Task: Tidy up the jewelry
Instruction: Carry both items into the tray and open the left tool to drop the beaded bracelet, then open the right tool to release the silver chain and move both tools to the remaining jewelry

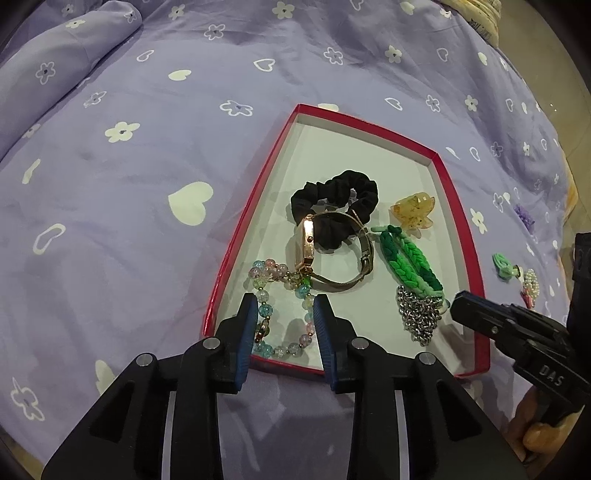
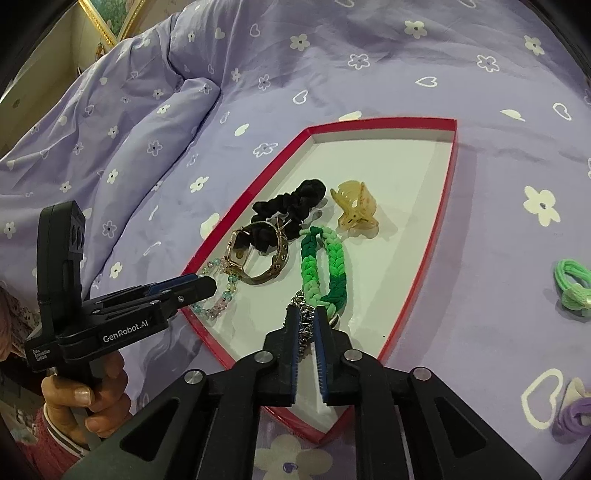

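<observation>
Inside: shallow red-rimmed white box (image 1: 458,206) on a lilac flowered bedsheet (image 1: 129,206). Left gripper (image 1: 284,306), fingers parted, straddles the pastel glass-bead bracelet (image 1: 275,349). Right gripper (image 2: 307,319), fingers slightly apart around the silver chain (image 2: 305,320). Only the right-wrist view shows a purple hair tie (image 2: 574,415) outside.

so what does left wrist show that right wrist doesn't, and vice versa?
Left wrist only: a pearl piece on the bedspread right of the box, and the whole beaded bracelet loop between the left tongs.
Right wrist only: a gold picture frame top left, and the chain between the right tongs.
Both: red-rimmed box, black scrunchie, watch, green braid, amber claw clip.
</observation>
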The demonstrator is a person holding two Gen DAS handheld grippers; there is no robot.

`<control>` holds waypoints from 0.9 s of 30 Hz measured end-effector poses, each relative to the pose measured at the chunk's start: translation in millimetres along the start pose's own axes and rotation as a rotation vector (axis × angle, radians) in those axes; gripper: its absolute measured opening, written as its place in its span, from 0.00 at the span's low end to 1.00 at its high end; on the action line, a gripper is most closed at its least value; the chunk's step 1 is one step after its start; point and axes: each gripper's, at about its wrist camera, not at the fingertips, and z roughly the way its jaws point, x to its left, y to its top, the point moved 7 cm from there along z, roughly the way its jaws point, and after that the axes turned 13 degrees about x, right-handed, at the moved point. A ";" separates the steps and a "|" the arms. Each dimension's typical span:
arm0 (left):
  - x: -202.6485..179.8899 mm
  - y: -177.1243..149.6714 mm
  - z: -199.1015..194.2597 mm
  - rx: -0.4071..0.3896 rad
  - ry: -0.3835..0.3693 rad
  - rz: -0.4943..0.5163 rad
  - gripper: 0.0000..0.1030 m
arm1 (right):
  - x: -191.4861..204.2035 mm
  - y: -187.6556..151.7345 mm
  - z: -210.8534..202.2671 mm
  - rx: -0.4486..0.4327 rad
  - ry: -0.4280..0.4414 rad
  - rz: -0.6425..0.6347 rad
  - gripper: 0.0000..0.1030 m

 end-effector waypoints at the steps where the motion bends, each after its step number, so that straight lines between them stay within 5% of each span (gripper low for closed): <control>1: -0.5 -0.3 -1.7 -0.001 -0.002 -0.001 0.28 | -0.3 -0.3 -3.2 -0.008 0.001 0.001 0.22; 3: -1.3 -1.3 -5.4 -0.005 0.000 -0.004 0.35 | -0.4 -1.4 -9.5 -0.022 0.007 0.003 0.31; 11: -18.4 -5.2 -24.9 -0.039 -0.010 0.017 0.39 | -13.0 -13.1 -41.4 -0.080 0.016 0.046 0.41; 27: -102.4 -25.7 -29.8 -0.027 -0.067 0.178 0.40 | -88.1 -70.1 -113.7 -0.195 -0.054 0.224 0.44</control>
